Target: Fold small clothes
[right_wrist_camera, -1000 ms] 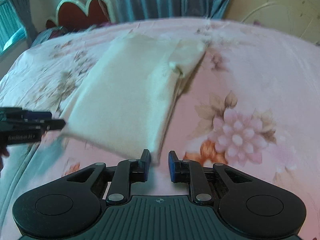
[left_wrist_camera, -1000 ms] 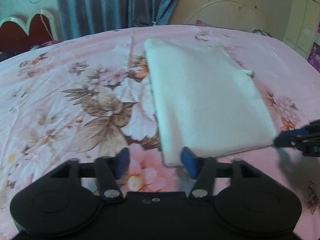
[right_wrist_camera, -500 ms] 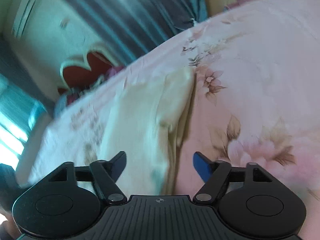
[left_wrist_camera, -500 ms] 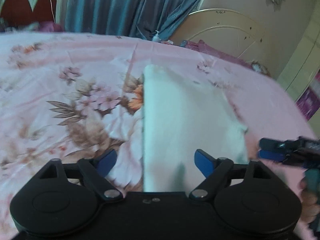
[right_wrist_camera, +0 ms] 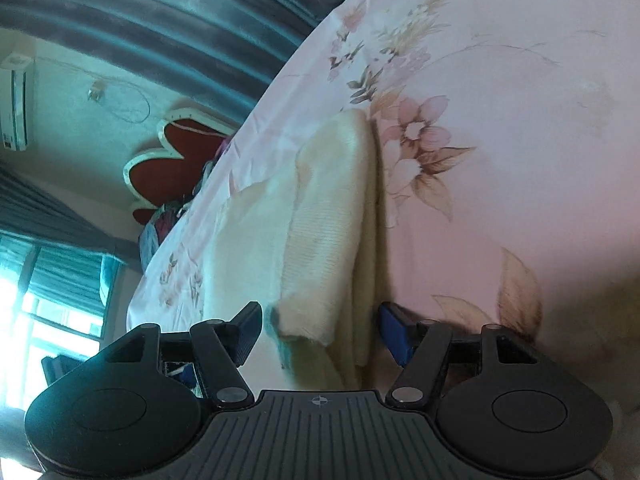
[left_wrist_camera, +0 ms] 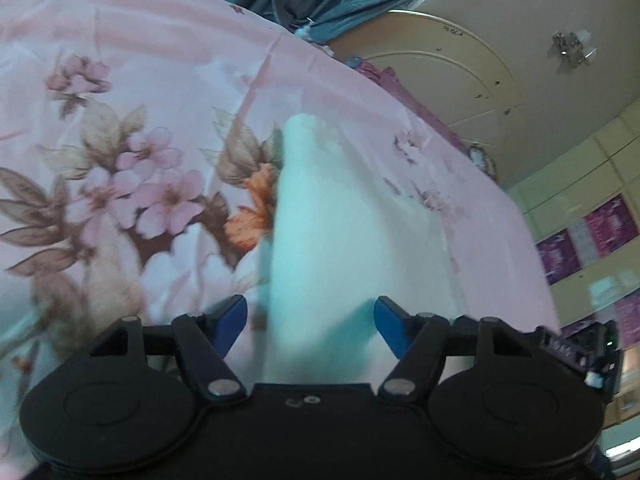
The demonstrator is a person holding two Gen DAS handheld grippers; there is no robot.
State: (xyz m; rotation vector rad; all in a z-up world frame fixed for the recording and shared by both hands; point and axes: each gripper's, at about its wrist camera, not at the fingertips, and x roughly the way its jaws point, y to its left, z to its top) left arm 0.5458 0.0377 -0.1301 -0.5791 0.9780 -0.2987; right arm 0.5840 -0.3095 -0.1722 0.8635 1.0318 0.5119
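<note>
Bed (left_wrist_camera: 120, 60) with pink floral sheet runs wide and bare on both sides of the folded white cloth (left_wrist_camera: 340, 220), frame centre. Curtains (right_wrist_camera: 180, 20) and a red headboard (right_wrist_camera: 168, 160) stand upper left. Left tool (left_wrist_camera: 310, 320) and right tool (right_wrist_camera: 320, 328) straddle the cloth's near edge, jaws spread but closing, pads not pressing.

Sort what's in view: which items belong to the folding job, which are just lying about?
Job:
- folded cream knit garment
- left gripper, closing
- right gripper, closing

Lying about:
- pink floral bedsheet
- red heart-shaped headboard
- blue curtains
</note>
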